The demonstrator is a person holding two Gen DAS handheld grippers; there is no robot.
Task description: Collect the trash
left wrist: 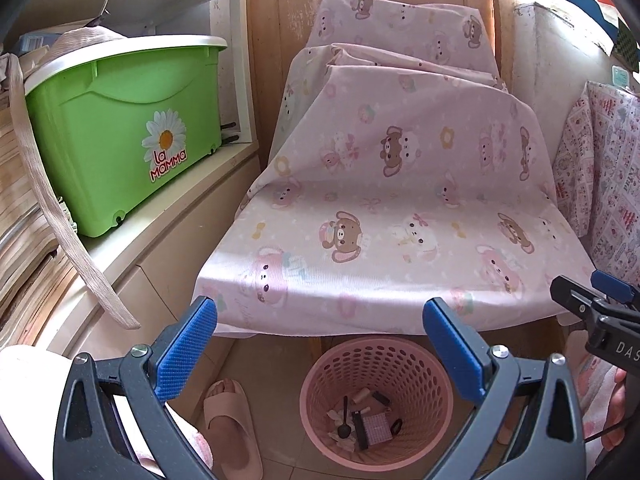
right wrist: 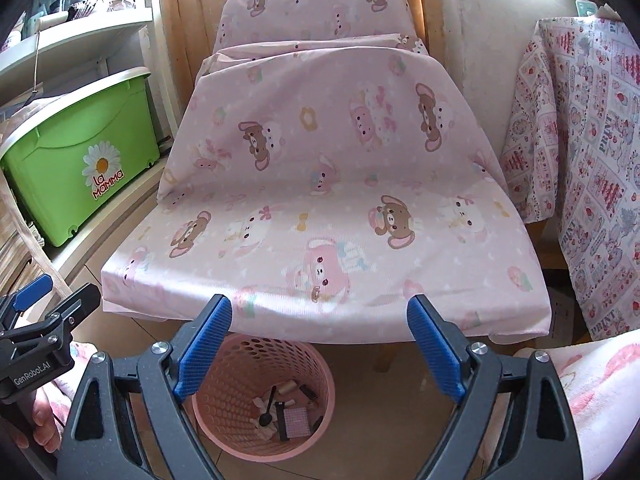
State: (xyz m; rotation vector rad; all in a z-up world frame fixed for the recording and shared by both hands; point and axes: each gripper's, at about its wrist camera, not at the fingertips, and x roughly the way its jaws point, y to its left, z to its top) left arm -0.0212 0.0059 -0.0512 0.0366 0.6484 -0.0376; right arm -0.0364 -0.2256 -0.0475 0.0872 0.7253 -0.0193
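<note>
A pink perforated waste basket stands on the floor under the front edge of a low table draped in pink bear-print cloth. Inside it lie several small bits of trash: a black spoon, a pink checked packet, small dark pieces. My left gripper hovers open above the basket with nothing between its blue pads. My right gripper is open too and holds nothing. Each gripper shows at the edge of the other's view.
A green lidded bin sits on a white ledge at left. A second patterned cloth hangs at right. A foot in a pink slipper rests on the tiled floor left of the basket.
</note>
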